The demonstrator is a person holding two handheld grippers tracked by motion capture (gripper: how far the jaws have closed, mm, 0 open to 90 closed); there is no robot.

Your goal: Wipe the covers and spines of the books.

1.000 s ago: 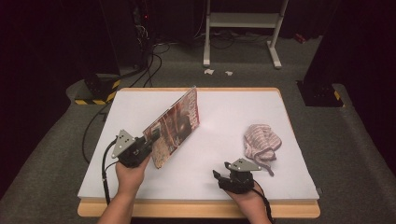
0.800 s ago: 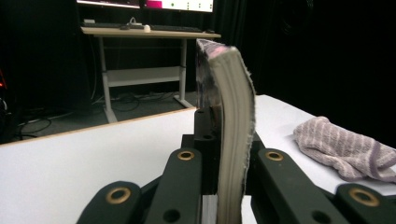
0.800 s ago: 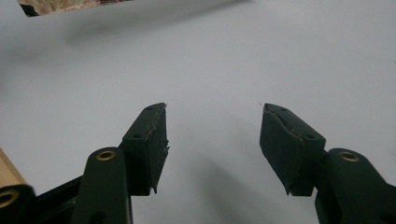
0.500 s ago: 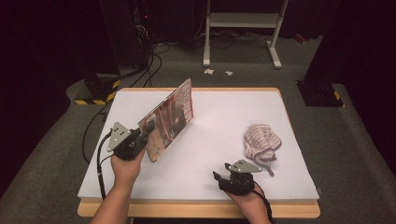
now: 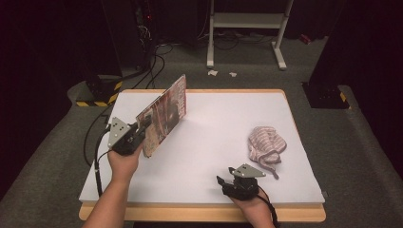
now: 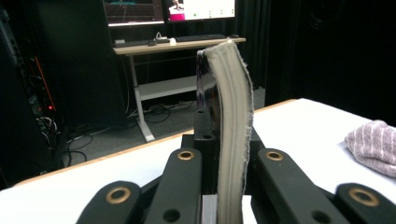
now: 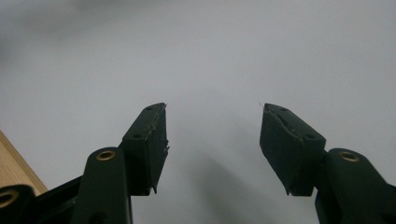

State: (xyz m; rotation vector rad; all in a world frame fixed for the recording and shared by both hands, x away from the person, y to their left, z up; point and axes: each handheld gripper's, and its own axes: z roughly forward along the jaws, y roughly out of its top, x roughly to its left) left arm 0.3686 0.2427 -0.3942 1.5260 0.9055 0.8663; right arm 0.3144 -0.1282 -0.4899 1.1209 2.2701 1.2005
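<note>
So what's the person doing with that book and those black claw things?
A person holds a hand-held gripper in each hand at a white table. The left hand-held gripper is clamped on a book and holds it tilted up off the table, near the left side. The right hand-held gripper rests near the front edge with its jaws open, holding nothing. A crumpled striped cloth lies untouched on the right side.

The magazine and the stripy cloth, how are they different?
The magazine is flat and stiff, held up on edge by the left tongs; the stripy cloth is soft, crumpled in a heap on the table. The magazine is gripped; the cloth lies untouched, apart from the open right tongs. Both show reddish colours.
</note>
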